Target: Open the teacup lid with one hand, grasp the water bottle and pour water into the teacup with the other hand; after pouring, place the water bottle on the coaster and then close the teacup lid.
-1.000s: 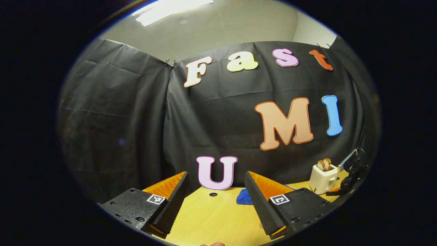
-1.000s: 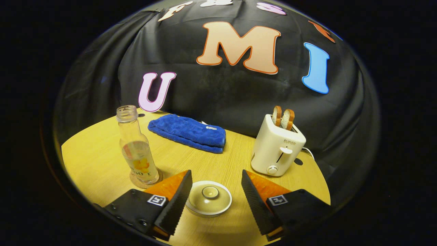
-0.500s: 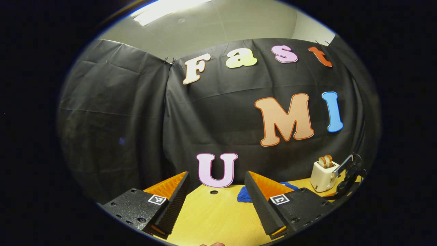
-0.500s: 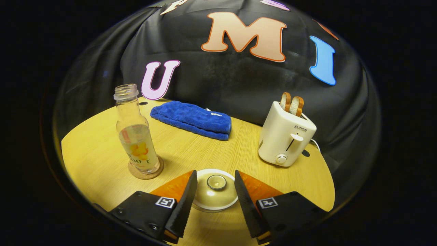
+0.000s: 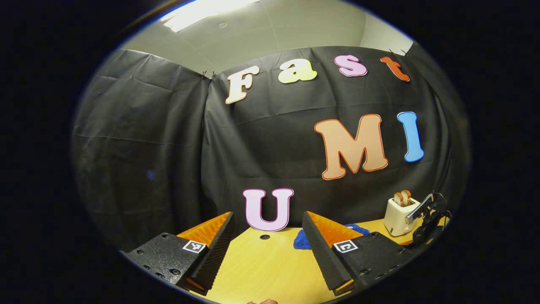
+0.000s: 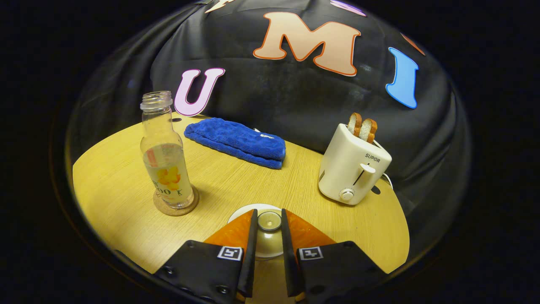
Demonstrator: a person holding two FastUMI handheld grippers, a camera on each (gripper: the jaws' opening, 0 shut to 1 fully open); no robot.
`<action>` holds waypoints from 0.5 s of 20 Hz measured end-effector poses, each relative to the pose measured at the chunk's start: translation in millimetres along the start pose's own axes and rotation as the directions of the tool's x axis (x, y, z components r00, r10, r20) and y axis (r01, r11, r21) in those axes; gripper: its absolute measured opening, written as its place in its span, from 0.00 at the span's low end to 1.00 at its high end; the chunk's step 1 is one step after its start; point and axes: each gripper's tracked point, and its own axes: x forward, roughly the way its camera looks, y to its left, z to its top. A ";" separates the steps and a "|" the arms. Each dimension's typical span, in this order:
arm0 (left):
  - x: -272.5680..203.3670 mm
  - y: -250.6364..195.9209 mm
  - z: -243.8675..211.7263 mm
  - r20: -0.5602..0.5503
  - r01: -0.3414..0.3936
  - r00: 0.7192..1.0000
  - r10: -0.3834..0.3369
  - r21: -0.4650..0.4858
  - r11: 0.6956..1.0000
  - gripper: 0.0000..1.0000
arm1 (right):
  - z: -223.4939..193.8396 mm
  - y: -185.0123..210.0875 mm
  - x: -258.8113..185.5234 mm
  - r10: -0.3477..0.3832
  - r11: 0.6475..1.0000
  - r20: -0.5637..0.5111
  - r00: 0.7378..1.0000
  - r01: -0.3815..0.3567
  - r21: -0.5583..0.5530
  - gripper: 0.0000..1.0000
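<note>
In the right gripper view, the pale teacup lid [image 6: 241, 210] lies low at the table's front and hides the cup under it. My right gripper [image 6: 268, 213] stands over it, both fingers pressed on the lid's round knob [image 6: 269, 221]. To the left, a clear uncapped water bottle [image 6: 165, 160] with some water in it stands upright on a round cork coaster [image 6: 157, 206]. My left gripper [image 5: 267, 216] hangs open above the table, facing the black wall with nothing between its fingers. At the far right of the left gripper view, the other gripper [image 5: 427, 214] sits by the toaster.
A folded blue towel [image 6: 238, 142] lies at the back of the round wooden table [image 6: 114, 169]. A white toaster [image 6: 352, 166] with two bread slices stands at the right, its cord behind it. The towel [image 5: 300, 241] and toaster [image 5: 398, 215] also appear in the left gripper view.
My right gripper has come down over the lid and closed from wide open onto its knob. The left gripper has hardly moved and stays open.
</note>
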 end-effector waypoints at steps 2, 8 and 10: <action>-0.2 -1.6 -1.4 -0.003 0.005 1.000 -0.005 -0.001 1.000 0.93 | -1.0 -0.9 4.4 -0.007 1.000 -0.001 1.000 0.007 -0.004 0.34; 2.4 -19.3 -19.6 -0.034 0.066 0.997 -0.067 -0.026 0.997 0.94 | 14.0 2.2 -7.8 0.018 0.999 0.024 1.000 -0.018 0.031 0.29; 4.4 -25.7 -28.0 -0.037 0.094 0.995 -0.095 -0.028 0.995 0.94 | 27.6 -0.9 -15.6 0.018 0.999 0.044 0.999 -0.020 0.049 0.28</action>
